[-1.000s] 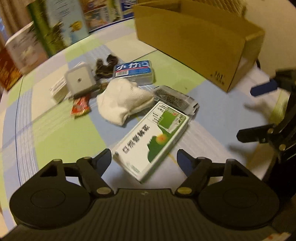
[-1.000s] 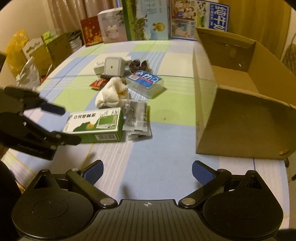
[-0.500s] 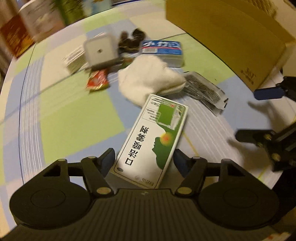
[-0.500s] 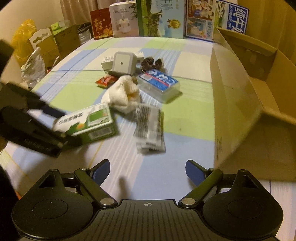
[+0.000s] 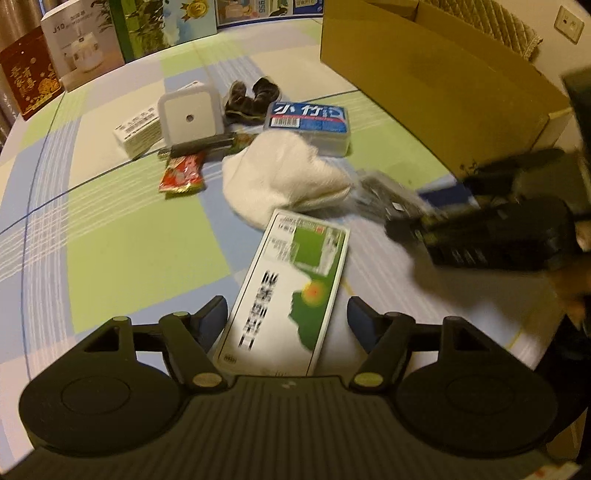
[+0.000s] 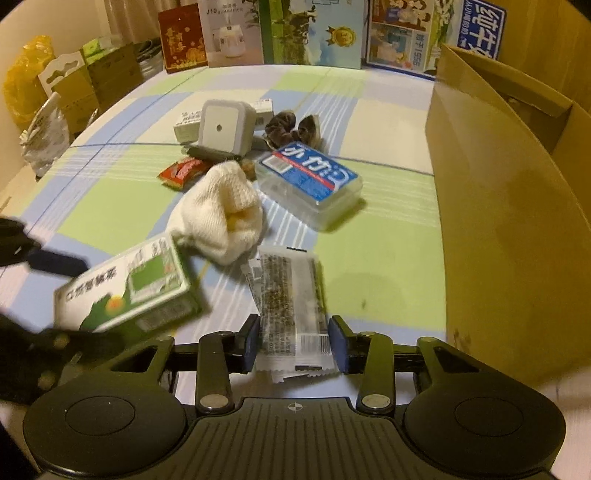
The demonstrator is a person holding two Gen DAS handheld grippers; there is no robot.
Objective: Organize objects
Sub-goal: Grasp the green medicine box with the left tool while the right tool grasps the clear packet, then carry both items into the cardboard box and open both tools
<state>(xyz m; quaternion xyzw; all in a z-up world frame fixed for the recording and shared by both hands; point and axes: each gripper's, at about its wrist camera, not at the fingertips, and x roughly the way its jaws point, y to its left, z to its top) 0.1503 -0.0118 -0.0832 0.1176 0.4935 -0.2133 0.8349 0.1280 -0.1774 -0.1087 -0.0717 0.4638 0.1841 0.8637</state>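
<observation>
A green-and-white medicine box [image 5: 291, 291] lies on the chequered tablecloth between the fingers of my left gripper [image 5: 286, 317]. That gripper is open and straddles the box's near end. In the right wrist view the same box [image 6: 125, 284] sits at the left. A clear packet of dark bits [image 6: 290, 302] lies flat, its near end between the narrowed pads of my right gripper [image 6: 294, 341], which touch its two edges. From the left wrist view the right gripper [image 5: 461, 214] is a blur beside that packet [image 5: 388, 195].
A white sock [image 6: 218, 214], a clear case with a blue label [image 6: 310, 181], a red sachet [image 5: 183, 173], a white cube [image 5: 188, 118] and a dark scrunchie [image 5: 251, 98] lie behind. An open cardboard box [image 6: 498, 203] stands at the right. Cartons [image 6: 306, 29] line the far edge.
My right gripper moved forward over the clear packet and narrowed from wide open onto its edges. The left gripper advanced further around the green box.
</observation>
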